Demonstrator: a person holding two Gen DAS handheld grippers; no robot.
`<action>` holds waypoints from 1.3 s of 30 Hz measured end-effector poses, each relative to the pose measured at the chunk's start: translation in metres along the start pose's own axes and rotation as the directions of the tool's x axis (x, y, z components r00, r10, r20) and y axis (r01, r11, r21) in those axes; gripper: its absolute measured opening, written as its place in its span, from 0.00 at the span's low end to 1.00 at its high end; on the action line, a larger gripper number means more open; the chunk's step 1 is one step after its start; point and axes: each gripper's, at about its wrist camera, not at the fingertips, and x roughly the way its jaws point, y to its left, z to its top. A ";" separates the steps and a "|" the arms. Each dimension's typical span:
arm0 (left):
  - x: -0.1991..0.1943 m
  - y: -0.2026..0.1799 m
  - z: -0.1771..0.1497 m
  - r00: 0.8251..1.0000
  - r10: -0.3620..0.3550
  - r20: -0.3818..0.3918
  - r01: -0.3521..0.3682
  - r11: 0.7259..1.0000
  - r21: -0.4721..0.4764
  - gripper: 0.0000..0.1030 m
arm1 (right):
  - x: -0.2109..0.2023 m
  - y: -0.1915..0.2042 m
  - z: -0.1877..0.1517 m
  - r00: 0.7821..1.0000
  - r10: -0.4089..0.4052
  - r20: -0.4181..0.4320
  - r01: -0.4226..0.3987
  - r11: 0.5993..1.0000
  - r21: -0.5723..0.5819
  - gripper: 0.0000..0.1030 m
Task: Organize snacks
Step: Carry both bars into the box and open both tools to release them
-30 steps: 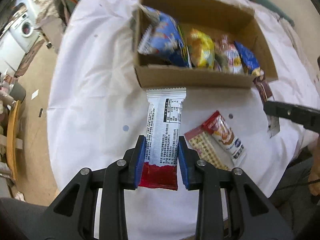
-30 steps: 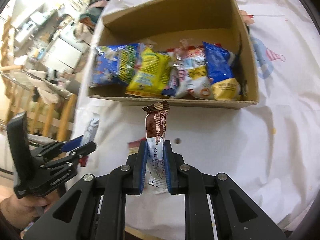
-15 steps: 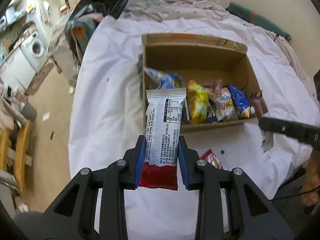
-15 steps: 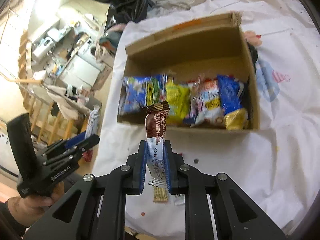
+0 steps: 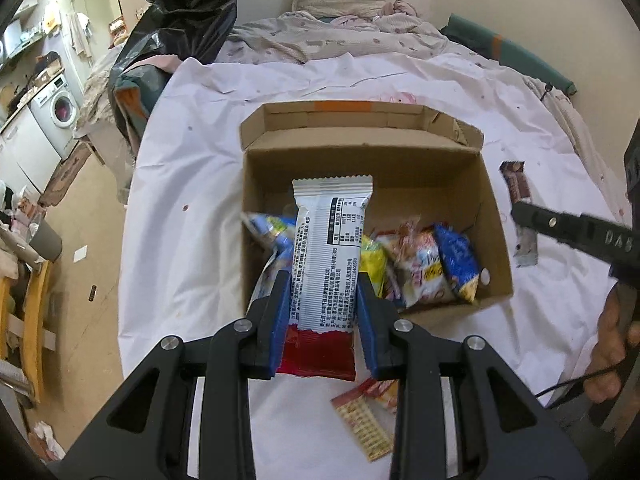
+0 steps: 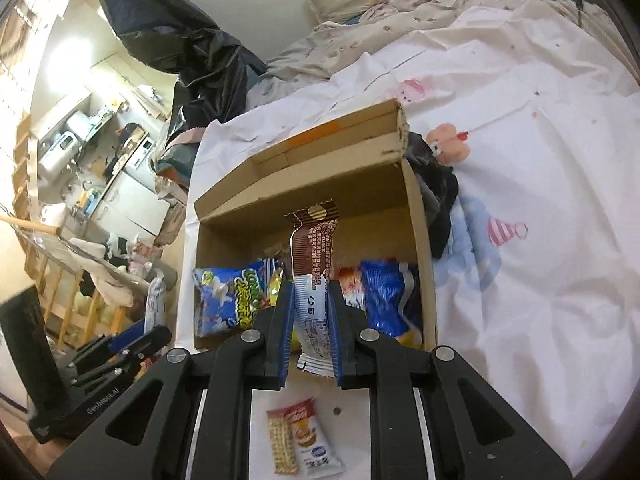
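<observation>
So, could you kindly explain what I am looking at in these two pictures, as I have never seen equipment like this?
There is no robot here. A person holds a black two-fingered tool in each hand, and a wide-angle camera on each tool looks forward along its fingers. That gives two views, one per hand.

In the left view, the left tool is shut on a white and red snack bar. In the right view, the right tool is shut on a brown and white snack bar. Each tool also shows at the edge of the other's view.

Beneath them a white sheet covers the surface. On it stands an open cardboard box holding several colourful snack bags. One cracker packet lies on the sheet in front of the box.
</observation>
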 end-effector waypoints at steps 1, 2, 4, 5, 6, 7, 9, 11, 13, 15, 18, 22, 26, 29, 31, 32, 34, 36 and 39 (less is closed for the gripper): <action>0.003 -0.002 0.005 1.000 0.001 0.000 -0.001 1.000 0.000 0.27 | 0.001 -0.003 0.002 1.000 -0.007 -0.001 0.007 1.000 -0.004 0.16; 0.006 -0.005 0.009 1.000 0.003 0.001 -0.003 1.000 0.001 0.27 | 0.003 -0.004 0.002 1.000 -0.011 -0.005 0.011 1.000 -0.003 0.16; 0.013 -0.009 0.015 1.000 0.010 0.001 -0.010 1.000 0.001 0.27 | 0.008 -0.010 0.004 1.000 -0.017 -0.019 0.018 1.000 0.022 0.16; 0.017 -0.011 0.019 1.000 0.011 -0.003 -0.011 1.000 -0.002 0.27 | 0.011 -0.012 0.003 0.999 -0.020 -0.026 0.021 0.999 0.033 0.16; 0.021 -0.012 0.021 1.000 0.011 -0.006 -0.011 1.000 -0.008 0.27 | 0.013 -0.013 0.002 0.999 -0.020 -0.031 0.022 0.999 0.040 0.16; 0.027 -0.013 0.023 1.000 0.011 -0.011 -0.012 1.000 -0.018 0.27 | 0.016 -0.016 0.002 0.999 -0.021 -0.040 0.023 0.999 0.049 0.16; 0.036 -0.016 0.026 1.000 0.015 -0.022 -0.015 1.000 -0.026 0.27 | 0.022 -0.019 0.002 0.998 -0.026 -0.055 0.029 0.998 0.063 0.16; 0.046 -0.020 0.028 0.999 0.023 -0.029 -0.023 0.999 -0.027 0.27 | 0.026 -0.023 0.002 0.997 -0.024 -0.069 0.030 0.996 0.081 0.16; 0.056 -0.023 0.029 0.999 0.027 -0.038 -0.028 0.999 -0.028 0.27 | 0.031 -0.026 0.002 0.996 -0.027 -0.087 0.035 0.995 0.094 0.17; 0.065 -0.025 0.031 0.998 0.033 -0.044 -0.034 0.999 -0.031 0.27 | 0.034 -0.029 0.002 0.994 -0.030 -0.101 0.040 0.994 0.104 0.17; 0.077 -0.028 0.033 0.998 0.038 -0.057 -0.039 0.999 -0.031 0.27 | 0.039 -0.030 0.000 0.992 -0.032 -0.124 0.046 0.992 0.114 0.17; 0.090 -0.031 0.032 0.997 0.044 -0.070 -0.047 0.998 -0.038 0.27 | 0.047 -0.030 -0.002 0.987 -0.039 -0.158 0.058 0.992 0.115 0.17; 0.100 -0.032 0.031 0.995 0.042 -0.086 -0.046 0.998 -0.047 0.27 | 0.053 -0.032 -0.003 0.983 -0.043 -0.178 0.066 0.990 0.125 0.17; 0.103 -0.032 0.032 0.995 0.043 -0.087 -0.047 0.998 -0.045 0.27 | 0.055 -0.032 -0.002 0.982 -0.046 -0.184 0.070 0.990 0.126 0.18; 0.103 -0.032 0.032 0.996 0.043 -0.082 -0.047 0.998 -0.040 0.27 | 0.057 -0.031 -0.002 0.981 -0.046 -0.186 0.070 0.990 0.126 0.19; 0.103 -0.032 0.031 0.996 0.044 -0.079 -0.047 0.998 -0.038 0.27 | 0.057 -0.031 -0.002 0.981 -0.046 -0.186 0.070 0.990 0.125 0.20; 0.102 -0.032 0.031 0.996 0.044 -0.074 -0.047 0.998 -0.037 0.27 | 0.058 -0.030 -0.002 0.981 -0.047 -0.186 0.071 0.990 0.125 0.20; 0.101 -0.033 0.031 0.996 0.045 -0.073 -0.047 0.998 -0.034 0.27 | 0.058 -0.030 -0.001 0.982 -0.045 -0.186 0.069 0.989 0.128 0.20; 0.099 -0.033 0.031 0.996 0.050 -0.072 -0.052 0.998 -0.031 0.27 | 0.058 -0.030 -0.001 0.983 -0.032 -0.180 0.056 0.990 0.130 0.20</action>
